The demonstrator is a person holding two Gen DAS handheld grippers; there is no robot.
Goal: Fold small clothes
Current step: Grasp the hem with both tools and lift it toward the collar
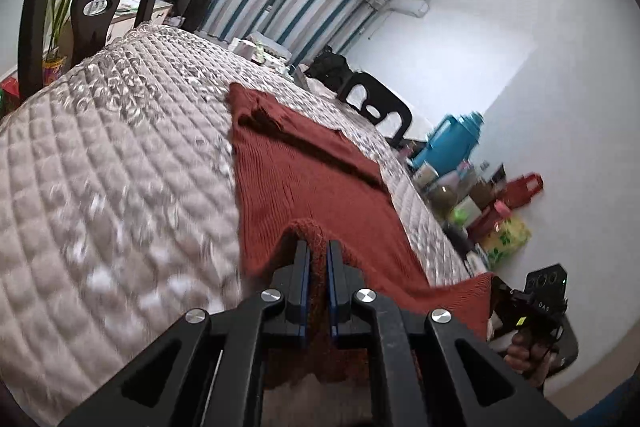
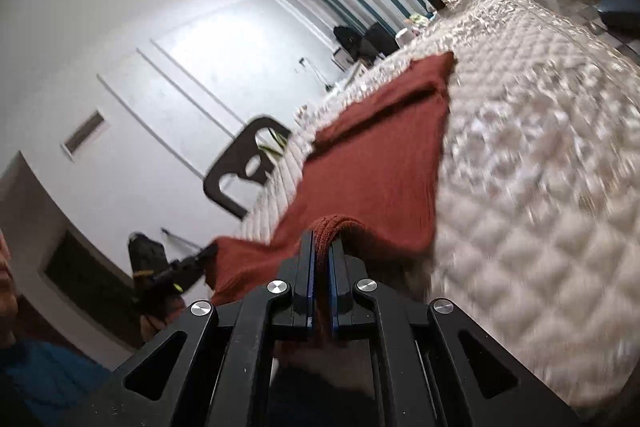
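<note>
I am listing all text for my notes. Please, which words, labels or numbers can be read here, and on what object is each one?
"DAS": white letters on the black body of the right gripper, seen from the left wrist view.
Yellow sticker on that gripper: too small to read.
Packages and bottles beside the bed: print too blurred to read.

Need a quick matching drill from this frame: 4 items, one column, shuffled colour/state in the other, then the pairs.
Items:
1. left tool
2. knit garment
3. quilted cover
4. thermos jug

Descriptions:
A. teal blue, standing among clutter beyond the cover's far edge
B. rust red, lying partly on the cover
C. shut on a fold of fabric
D. pale beige, diamond-stitched

Pairs: 1-C, 2-B, 3-D, 4-A
</note>
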